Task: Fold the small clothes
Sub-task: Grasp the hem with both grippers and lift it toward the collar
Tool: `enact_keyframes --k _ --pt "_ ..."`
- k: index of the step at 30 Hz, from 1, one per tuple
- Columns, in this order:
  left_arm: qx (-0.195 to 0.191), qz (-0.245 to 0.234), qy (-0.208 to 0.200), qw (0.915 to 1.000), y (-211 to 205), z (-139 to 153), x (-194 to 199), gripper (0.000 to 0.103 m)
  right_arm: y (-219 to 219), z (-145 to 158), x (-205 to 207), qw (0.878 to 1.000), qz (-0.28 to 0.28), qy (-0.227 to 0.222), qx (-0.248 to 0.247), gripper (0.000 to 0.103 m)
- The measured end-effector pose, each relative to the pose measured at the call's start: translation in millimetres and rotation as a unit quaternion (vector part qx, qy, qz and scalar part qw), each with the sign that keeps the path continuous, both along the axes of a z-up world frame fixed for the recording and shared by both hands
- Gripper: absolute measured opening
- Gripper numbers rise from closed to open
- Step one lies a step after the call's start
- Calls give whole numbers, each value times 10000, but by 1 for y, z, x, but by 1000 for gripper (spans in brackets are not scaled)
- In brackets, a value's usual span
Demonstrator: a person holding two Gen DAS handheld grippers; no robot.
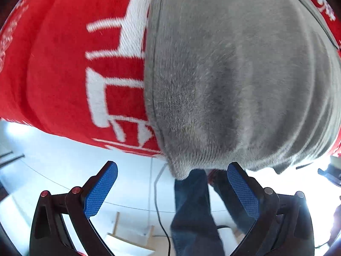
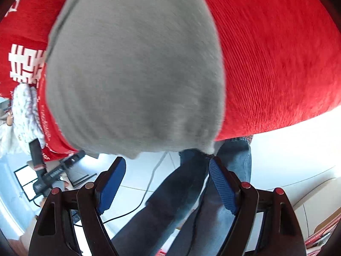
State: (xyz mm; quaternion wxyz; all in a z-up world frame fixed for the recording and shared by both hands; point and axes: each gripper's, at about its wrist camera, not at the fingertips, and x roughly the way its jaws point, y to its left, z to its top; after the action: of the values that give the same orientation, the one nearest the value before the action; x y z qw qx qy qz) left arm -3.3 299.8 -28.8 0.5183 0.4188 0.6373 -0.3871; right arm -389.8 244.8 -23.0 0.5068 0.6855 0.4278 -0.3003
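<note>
- So both grippers, left gripper [image 1: 172,188] and right gripper [image 2: 167,184], have jaws spread, nothing pinched.
- Grab the gray garment [image 1: 234,74] by its near corners off the red cloth [image 1: 64,64], evenly.

Count from my two wrist views: one grey knit garment [image 1: 234,81], one red cloth with white lettering [image 1: 64,64], one white patterned garment [image 2: 25,111] (left edge of the right view only), two denim-clad legs [image 2: 191,192], one dark cable [image 1: 159,213] on the floor.
</note>
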Motion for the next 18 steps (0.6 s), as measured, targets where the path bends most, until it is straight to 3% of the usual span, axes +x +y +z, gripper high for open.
enact_keyframes --k 4,9,10,11,12,13,14,15,18 --pt "4 87 115 9999 -10 -16 -1 103 0 -27 0 9999 -12 94 68 83" --pt "-10 -37 113 9999 -11 -13 -3 103 -4 -28 4 9999 -80 -142 -14 82" --pt "-43 -59 162 9998 -11 -11 -5 95 -3 -26 5 9997 -112 -206 1 68" --pt "-90 -88 299 9995 -13 -8 -9 78 -2 -22 5 9990 -207 -388 65 32" --pt "-136 -120 469 9987 -14 -3 -15 55 -2 -19 3 9977 -316 -596 120 15" --pt "-147 -223 616 9977 -16 2 -21 46 -1 -14 2 9966 -395 -705 137 16" --pt "-177 -379 627 9972 -18 7 -27 22 -2 -3 4 9949 -406 -920 74 16" --pt "-219 -482 671 9963 -18 12 -29 10 -3 4 6 9939 -391 -1029 33 16" --pt "-401 -392 1138 9919 -25 33 -27 10 -14 38 13 9881 -404 -1463 -241 16"
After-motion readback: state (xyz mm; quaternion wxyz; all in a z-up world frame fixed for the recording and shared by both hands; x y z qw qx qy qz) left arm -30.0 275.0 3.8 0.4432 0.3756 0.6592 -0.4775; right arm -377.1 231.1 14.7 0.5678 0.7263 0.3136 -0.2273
